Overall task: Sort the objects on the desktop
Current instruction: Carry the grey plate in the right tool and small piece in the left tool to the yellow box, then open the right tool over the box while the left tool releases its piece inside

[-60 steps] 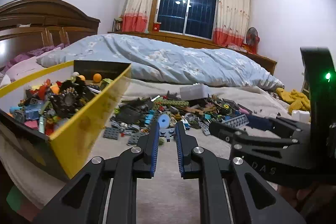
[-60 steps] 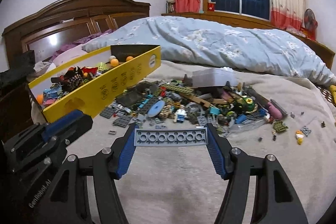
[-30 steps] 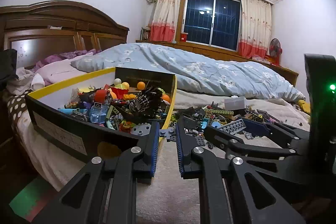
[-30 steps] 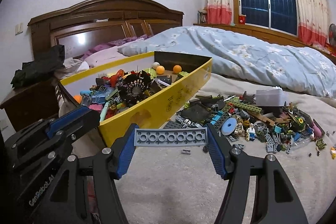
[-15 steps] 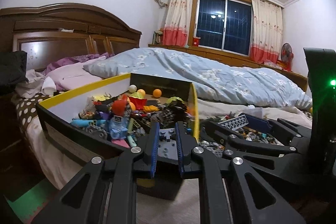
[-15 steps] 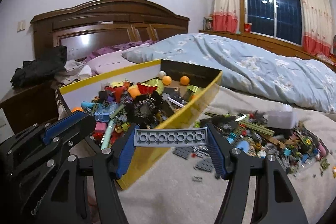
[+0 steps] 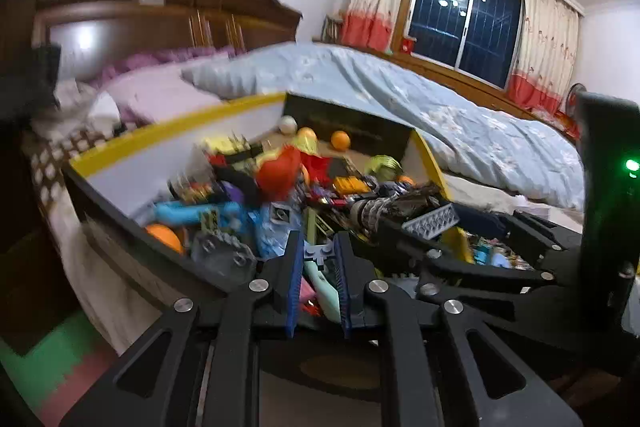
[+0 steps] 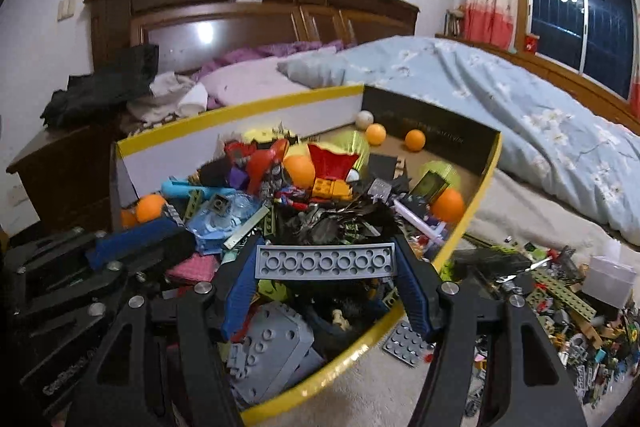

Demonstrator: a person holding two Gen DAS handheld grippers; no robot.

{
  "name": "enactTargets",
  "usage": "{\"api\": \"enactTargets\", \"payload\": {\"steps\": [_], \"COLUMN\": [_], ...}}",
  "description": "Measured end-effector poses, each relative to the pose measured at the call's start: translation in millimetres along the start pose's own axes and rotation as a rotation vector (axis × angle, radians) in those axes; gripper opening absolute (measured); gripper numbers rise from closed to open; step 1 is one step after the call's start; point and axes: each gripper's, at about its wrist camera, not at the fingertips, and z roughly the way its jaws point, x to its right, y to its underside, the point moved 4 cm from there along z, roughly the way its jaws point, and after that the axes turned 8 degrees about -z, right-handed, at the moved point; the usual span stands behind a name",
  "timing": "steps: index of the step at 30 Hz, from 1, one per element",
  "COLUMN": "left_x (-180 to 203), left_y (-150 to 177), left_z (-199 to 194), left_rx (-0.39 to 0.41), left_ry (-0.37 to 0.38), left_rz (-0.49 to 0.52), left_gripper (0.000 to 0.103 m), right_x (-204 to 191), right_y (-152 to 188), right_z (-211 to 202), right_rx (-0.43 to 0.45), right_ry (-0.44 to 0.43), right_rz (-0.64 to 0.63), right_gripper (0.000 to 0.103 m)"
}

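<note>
My left gripper (image 7: 317,255) is shut on a small grey brick piece (image 7: 318,251) and hangs over the near end of the yellow-rimmed box (image 7: 180,118). My right gripper (image 8: 326,263) is shut on a long grey studded plate (image 8: 326,261), held level above the toys inside the same box (image 8: 486,183). The right gripper and its plate (image 7: 431,222) also show at the right of the left wrist view. The left gripper (image 8: 132,247) shows at the lower left of the right wrist view. The box holds many toys, bricks and orange balls (image 8: 415,139).
A pile of loose bricks (image 8: 568,307) and a dark grey plate (image 8: 408,341) lie on the beige blanket right of the box. A blue floral quilt (image 8: 520,115) lies behind. A wooden headboard (image 8: 248,3) and a nightstand with clothes (image 8: 60,163) stand at the left.
Both grippers have moved left and forward from the loose pile to above the box, each carrying its piece. Their grips have not changed.
</note>
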Motion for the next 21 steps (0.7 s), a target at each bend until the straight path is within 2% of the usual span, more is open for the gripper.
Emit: {"api": "enactTargets", "payload": {"steps": [5, 10, 14, 18, 21], "left_x": [6, 6, 0, -4, 1], "left_y": [5, 2, -1, -8, -11], "left_z": [2, 2, -4, -16, -27], "left_rx": [0.024, 0.029, 0.043, 0.093, 0.111], "left_ry": [-0.022, -0.031, -0.035, -0.039, -0.042], "left_rz": [0.058, 0.069, 0.020, -0.010, 0.006], "left_gripper": [0.016, 0.018, 0.031, 0.037, 0.039], "right_x": [2, 3, 6, 10, 9], "right_y": [7, 8, 7, 4, 1], "right_z": [8, 5, -1, -13, -21], "right_rx": [0.013, 0.030, 0.044, 0.086, 0.096], "right_ry": [0.009, 0.018, -0.024, -0.038, -0.013], "right_rz": [0.026, 0.020, 0.056, 0.094, 0.098], "right_gripper": [0.064, 0.064, 0.066, 0.078, 0.079]}}
